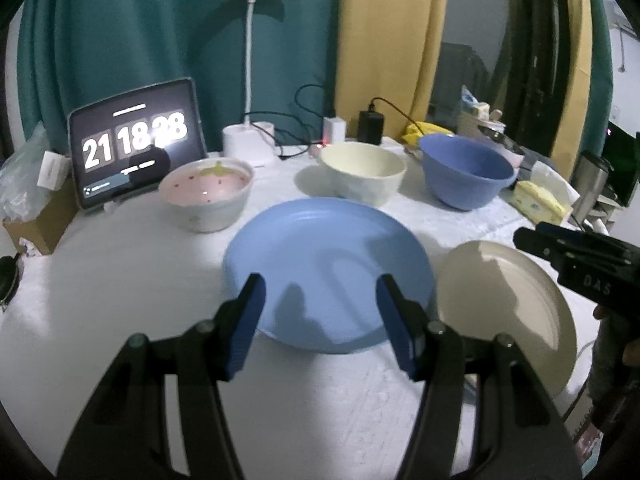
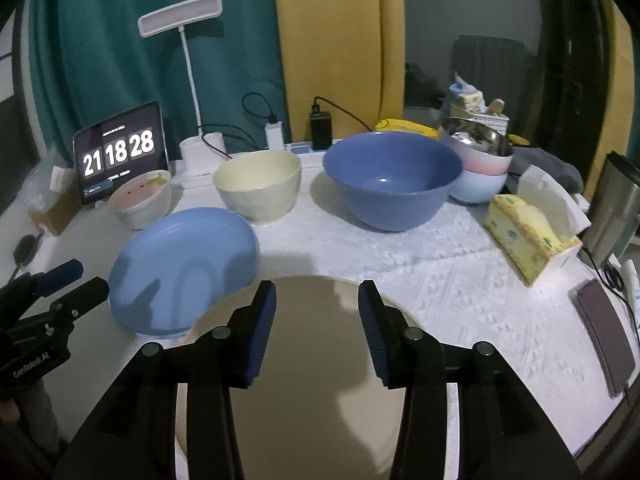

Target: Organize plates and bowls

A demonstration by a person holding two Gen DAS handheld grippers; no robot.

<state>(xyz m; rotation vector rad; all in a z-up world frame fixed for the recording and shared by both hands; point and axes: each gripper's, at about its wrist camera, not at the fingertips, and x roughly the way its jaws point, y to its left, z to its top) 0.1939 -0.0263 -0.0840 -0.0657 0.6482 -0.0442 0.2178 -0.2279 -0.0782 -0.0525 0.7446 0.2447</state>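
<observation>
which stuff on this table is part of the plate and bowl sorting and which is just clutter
For the job: blue plate, cream plate, pink bowl, cream bowl, blue bowl.

Just lying about: tablet clock, desk lamp, charger, tissue pack, phone.

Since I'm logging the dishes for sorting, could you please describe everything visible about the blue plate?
The blue plate is round, plain light blue, matte like plastic, with a shallow well and raised rim. It is empty and lies right way up on the white tablecloth, in front of the bowls. The beige plate sits close beside it; whether their rims touch is unclear. The left gripper hovers over its near edge, jaws open, with shadows falling across it.
</observation>
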